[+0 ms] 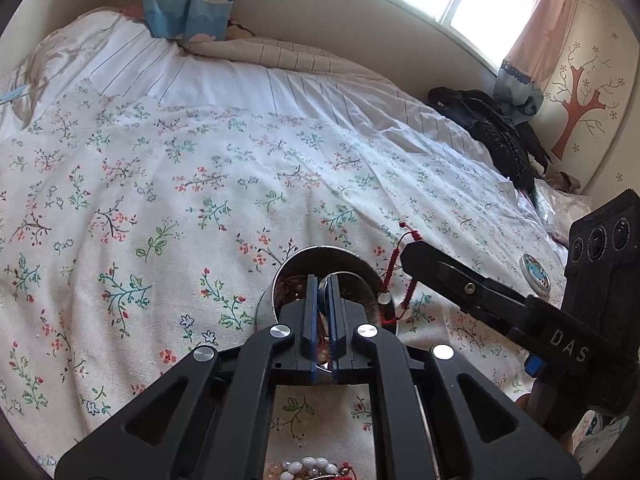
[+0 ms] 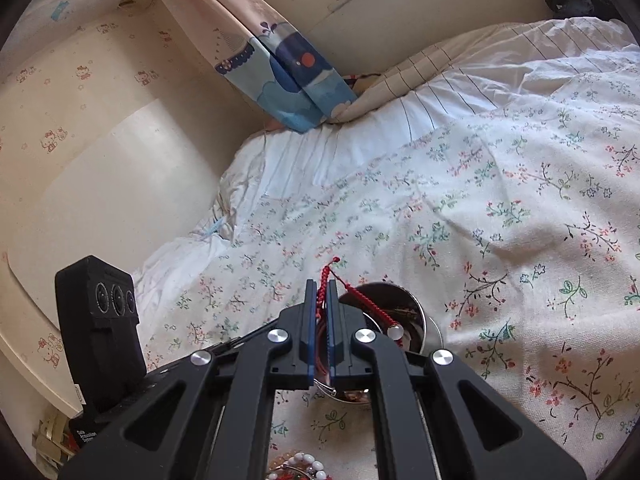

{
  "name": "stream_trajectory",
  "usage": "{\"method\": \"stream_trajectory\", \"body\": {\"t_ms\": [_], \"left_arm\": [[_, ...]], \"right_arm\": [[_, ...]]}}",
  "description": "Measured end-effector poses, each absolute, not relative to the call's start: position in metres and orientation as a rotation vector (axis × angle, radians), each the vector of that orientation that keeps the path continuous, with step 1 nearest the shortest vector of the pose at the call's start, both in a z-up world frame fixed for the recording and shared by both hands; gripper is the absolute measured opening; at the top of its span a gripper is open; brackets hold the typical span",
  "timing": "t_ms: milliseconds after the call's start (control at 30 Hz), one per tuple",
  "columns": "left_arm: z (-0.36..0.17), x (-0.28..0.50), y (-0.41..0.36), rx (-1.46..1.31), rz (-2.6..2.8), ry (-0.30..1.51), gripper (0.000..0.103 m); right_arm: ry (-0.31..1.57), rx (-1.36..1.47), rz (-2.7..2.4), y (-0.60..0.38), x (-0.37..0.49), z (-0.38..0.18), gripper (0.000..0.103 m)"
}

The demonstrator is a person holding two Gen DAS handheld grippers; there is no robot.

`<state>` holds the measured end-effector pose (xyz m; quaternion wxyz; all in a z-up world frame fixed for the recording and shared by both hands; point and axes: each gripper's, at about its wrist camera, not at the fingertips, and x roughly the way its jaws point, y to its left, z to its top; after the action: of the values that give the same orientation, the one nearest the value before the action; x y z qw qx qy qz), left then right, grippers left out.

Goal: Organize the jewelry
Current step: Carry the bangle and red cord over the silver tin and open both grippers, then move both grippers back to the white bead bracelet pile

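While the right gripper [image 2: 320, 292] fingers are narrowly holding the red cord bracelet [image 2: 362, 302] over the metal tin [image 2: 416, 312], which the left gripper [image 1: 323, 292] is clamping at its 6 o'clock rim, the dangling cord is risking landing outside on the bed [image 2: 500, 200].

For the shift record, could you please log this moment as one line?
left gripper: shut on metal tin rim | right gripper: red braided bracelet between fingers, over tin | surface: floral bedspread
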<state>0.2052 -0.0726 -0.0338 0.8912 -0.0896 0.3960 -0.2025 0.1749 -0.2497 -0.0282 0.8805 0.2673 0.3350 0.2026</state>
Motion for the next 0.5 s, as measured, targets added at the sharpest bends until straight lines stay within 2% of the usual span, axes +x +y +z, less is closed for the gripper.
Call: {"method": "stream_trajectory", "body": {"t_ms": [33,67,167,267,500], "left_arm": [[-0.037,0.207,-0.072,-0.179,-0.404,0.833,0.005],[-0.04,0.209,-0.07,-0.176,-0.398,0.844,0.005],[-0.04,0.211,-0.061,-0.191,-0.375,0.845,0.012],[-0.036,0.208,-0.052,-0.211,-0.359,0.82,0.034],[-0.036,0.204,-0.045,-0.196,-0.339,0.817,0.044]], "right_arm": [[0.714,0.564,0.406,-0.25,0.176,-0.033,0.055],[0.709,0.565,0.392,-0.252,0.175,-0.034,0.066],[0.678,0.577,0.382,-0.259,0.171,-0.03,0.066],[0.664,0.585,0.369,-0.264,0.169,-0.027,0.066],[0.688,0.585,0.344,-0.266,0.171,-0.03,0.066]]}}
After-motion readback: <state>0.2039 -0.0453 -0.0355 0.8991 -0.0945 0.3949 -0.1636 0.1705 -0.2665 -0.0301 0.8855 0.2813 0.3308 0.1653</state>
